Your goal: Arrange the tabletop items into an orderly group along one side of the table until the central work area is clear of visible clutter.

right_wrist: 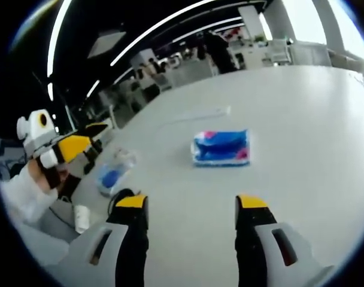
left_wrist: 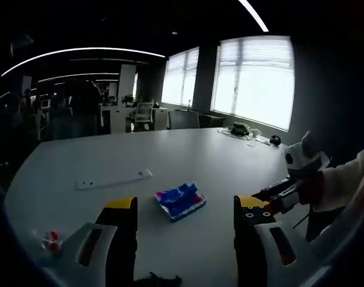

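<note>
A: Left gripper [left_wrist: 185, 209] first. Jaws wide apart, nothing between them, hovering over the table [left_wrist: 188, 155]. A dark thing [left_wrist: 157, 279] by the left jaw is cut off at the frame edge; I cannot tell what it is.

B: Ahead of it?

A: A blue packet [left_wrist: 180, 201] just beyond the jaws, a white strip [left_wrist: 114, 179] farther off, a small red-and-white item [left_wrist: 51, 241] at lower left, too small to name.

B: Right gripper [right_wrist: 193, 206]: also wide open, empty. The packet [right_wrist: 221, 147] lies ahead, strip [right_wrist: 197, 115] beyond.

A: Anything extra there?

B: A clear bag [right_wrist: 114, 169] with something blue inside, blurred. Its neighbour, the other gripper [right_wrist: 80, 143], enters at left, in a hand [right_wrist: 50, 179].
</note>
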Motion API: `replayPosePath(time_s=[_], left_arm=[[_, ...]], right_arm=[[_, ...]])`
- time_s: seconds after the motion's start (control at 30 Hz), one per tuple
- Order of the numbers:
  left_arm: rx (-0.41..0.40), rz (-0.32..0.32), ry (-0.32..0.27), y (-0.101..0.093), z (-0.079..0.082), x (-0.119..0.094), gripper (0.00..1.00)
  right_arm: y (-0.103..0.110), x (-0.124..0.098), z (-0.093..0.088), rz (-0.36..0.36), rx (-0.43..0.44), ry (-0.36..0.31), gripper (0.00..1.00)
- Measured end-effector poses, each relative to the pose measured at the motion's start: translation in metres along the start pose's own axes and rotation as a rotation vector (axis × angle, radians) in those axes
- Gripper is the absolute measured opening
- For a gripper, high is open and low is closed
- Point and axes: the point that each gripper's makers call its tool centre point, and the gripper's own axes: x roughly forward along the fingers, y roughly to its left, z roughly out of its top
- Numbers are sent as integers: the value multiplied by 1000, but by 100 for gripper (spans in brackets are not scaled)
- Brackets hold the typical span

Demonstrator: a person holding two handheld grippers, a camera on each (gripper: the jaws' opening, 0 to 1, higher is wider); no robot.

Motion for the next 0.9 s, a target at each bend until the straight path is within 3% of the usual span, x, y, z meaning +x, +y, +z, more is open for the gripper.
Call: replayPosePath(time_s=[0.27,0.57,0.77,0.9], left_arm=[[-48,52,-8,5,-12,-24,65],[-67,128,39,6,-44,-51,64],[-30,164,61,1,-56,-67,63],[-37,205,69,9,-61,-79,63]], right_arm=[[11,2,-2,28,-15,9,53],[27,8,-12,70,-28,45,50],[33,11,-16,91,-25,61,49],[38,15,-21,103,-25,76,49]])
